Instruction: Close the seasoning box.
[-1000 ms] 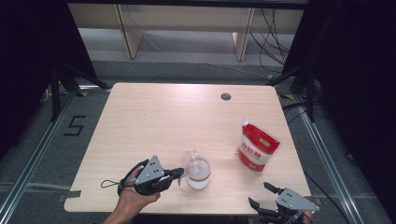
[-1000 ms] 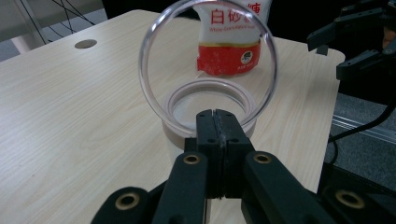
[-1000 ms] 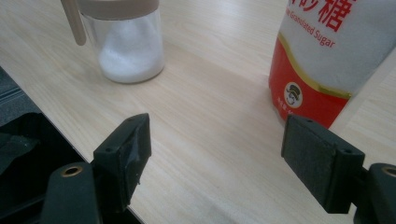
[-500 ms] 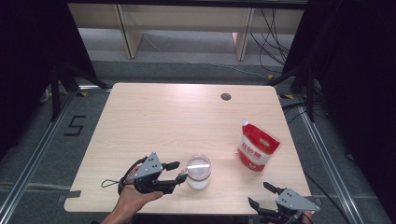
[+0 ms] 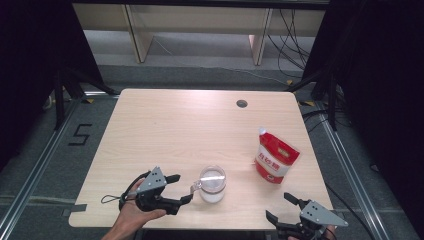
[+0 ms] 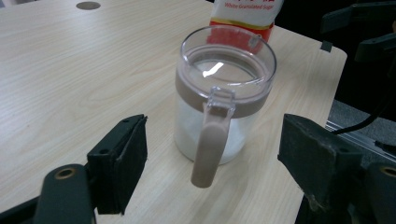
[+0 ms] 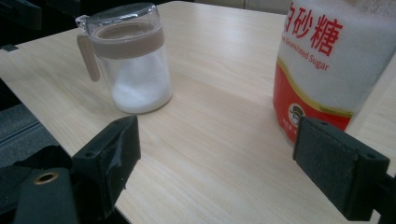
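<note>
Two tools, both gaping wide, gripping nothing. Left tool (image 5: 183, 188) just been opening, sugar jar (image 5: 212, 183) sitting right at its 3 o'clock on the surface (image 5: 165, 130), handle (image 6: 210, 140) pointing straight back between the jaws. Right tool (image 5: 282, 210) well off, clearly farther.

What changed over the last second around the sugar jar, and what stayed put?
The left gripper let go of the jar's lid: a second ago it held the lid tilted open, then the lid came down shut, and its jaws have just been opening and now stand wide, pulled back slightly with nothing between them. The jar, the sugar bag and the open right gripper stayed where they were.
</note>
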`<state>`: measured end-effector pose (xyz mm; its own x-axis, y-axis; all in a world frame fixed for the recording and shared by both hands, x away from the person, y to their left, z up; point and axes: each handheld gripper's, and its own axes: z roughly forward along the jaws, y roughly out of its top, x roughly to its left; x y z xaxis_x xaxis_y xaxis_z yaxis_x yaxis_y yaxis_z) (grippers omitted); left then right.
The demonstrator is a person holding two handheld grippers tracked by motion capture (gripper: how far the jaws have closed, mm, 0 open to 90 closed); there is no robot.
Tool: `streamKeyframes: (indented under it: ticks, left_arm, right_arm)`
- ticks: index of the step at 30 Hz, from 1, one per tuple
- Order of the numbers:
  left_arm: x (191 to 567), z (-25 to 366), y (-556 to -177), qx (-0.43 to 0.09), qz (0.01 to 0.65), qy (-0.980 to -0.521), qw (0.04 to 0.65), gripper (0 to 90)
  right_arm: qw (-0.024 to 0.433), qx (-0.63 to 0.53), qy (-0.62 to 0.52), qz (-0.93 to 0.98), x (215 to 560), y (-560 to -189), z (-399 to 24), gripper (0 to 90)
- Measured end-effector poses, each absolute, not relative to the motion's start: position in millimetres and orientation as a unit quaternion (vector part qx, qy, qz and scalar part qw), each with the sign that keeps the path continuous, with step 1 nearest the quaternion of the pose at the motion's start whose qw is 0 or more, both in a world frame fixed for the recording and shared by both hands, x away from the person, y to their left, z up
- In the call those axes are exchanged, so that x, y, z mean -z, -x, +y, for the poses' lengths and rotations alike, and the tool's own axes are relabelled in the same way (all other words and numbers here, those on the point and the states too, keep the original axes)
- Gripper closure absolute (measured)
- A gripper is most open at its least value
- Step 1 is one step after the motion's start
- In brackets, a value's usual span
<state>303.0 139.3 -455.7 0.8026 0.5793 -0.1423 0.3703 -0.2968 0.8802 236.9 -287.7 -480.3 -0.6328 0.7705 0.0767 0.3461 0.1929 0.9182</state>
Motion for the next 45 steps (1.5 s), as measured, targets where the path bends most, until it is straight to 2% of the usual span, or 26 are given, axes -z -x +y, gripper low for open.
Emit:
streamKeyframes:
  ticks: [1, 3, 5, 7, 9, 13, 16, 21, 23, 24, 34, 37, 39, 44, 45]
  left_arm:
    - [457, 140, -303, -0.101, 0.296, -0.798, 0.515, 21.6]
    - [458, 144, -303, -0.110, 0.288, -0.803, 0.510, 20.0]
    - [460, 145, -301, -0.104, 0.304, -0.798, 0.510, 18.5]
    - [462, 147, -299, -0.105, 0.306, -0.799, 0.508, 16.2]
    - [465, 149, -297, -0.102, 0.304, -0.801, 0.506, 16.3]
    - [469, 151, -292, -0.102, 0.301, -0.807, 0.497, 16.2]
    - [472, 152, -289, -0.098, 0.306, -0.805, 0.499, 16.5]
    - [482, 156, -279, -0.094, 0.307, -0.810, 0.491, 17.0]
    - [485, 156, -277, -0.094, 0.305, -0.816, 0.481, 17.0]
    - [485, 156, -277, -0.094, 0.305, -0.816, 0.481, 17.0]
    - [490, 158, -269, -0.121, 0.287, -0.832, 0.459, 17.0]
    - [491, 157, -268, -0.112, 0.298, -0.819, 0.478, 17.0]
    - [491, 159, -268, -0.118, 0.296, -0.826, 0.465, 17.0]
    - [491, 160, -269, -0.117, 0.297, -0.827, 0.463, 16.9]
    - [491, 160, -269, -0.119, 0.296, -0.829, 0.460, 16.9]
  right_arm:
    - [0.200, -0.514, -0.378, 0.743, 481, -237, -287, 15.6]
    - [0.222, -0.510, -0.365, 0.747, 481, -239, -290, 15.6]
    - [0.207, -0.511, -0.376, 0.744, 481, -237, -289, 15.7]
    - [0.211, -0.508, -0.376, 0.746, 481, -237, -289, 15.7]
    - [0.227, -0.505, -0.365, 0.749, 481, -239, -290, 15.8]
    - [0.211, -0.498, -0.382, 0.750, 481, -237, -290, 16.0]
    - [0.218, -0.488, -0.379, 0.756, 483, -236, -292, 16.5]
    - [0.194, -0.449, -0.406, 0.772, 487, -228, -291, 16.1]
    - [0.210, -0.448, -0.393, 0.775, 487, -229, -293, 16.1]
    - [0.198, -0.451, -0.406, 0.769, 487, -227, -291, 16.1]
    - [0.203, -0.422, -0.404, 0.786, 491, -226, -293, 16.0]
    - [0.198, -0.422, -0.400, 0.789, 493, -227, -293, 16.0]
    - [0.185, -0.415, -0.415, 0.788, 493, -224, -291, 16.0]
    - [0.199, -0.421, -0.396, 0.791, 494, -228, -292, 16.0]
    - [0.189, -0.421, -0.410, 0.787, 494, -226, -291, 16.0]
